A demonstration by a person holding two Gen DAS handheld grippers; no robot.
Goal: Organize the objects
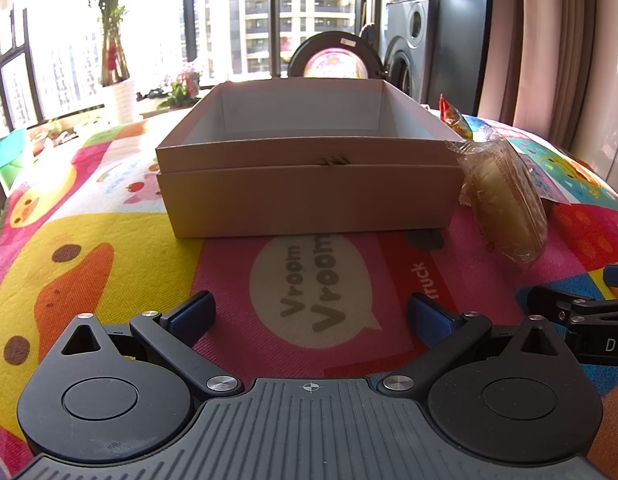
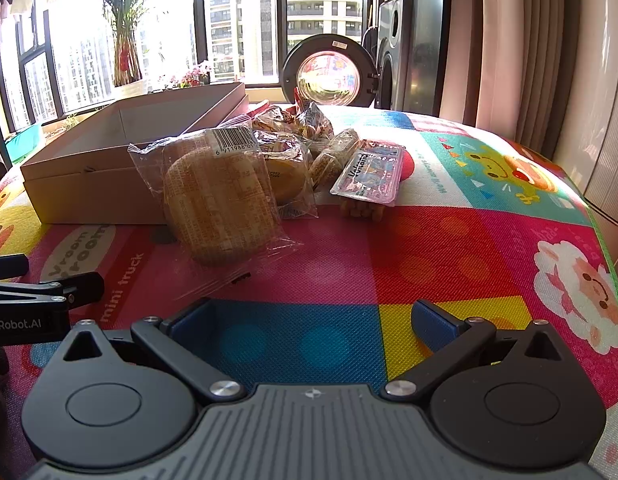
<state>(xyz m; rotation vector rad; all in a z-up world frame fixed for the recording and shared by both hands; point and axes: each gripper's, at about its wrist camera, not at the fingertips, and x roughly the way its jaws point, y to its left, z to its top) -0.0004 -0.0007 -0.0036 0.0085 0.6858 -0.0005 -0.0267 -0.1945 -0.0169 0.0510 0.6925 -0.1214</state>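
The cardboard box sits open on the colourful mat, nothing visible inside. Wrapped snacks are heaped against its right side, a round cake in clear plastic nearest. The left gripper and right gripper both gape wide, holding nothing.

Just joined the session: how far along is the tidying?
Nothing looks done: what shows of the cardboard box interior is bare. Nothing is in hand; the left tongs and right tongs are open. Left: the wrapped bun, other snack packets and blister pack beside it.
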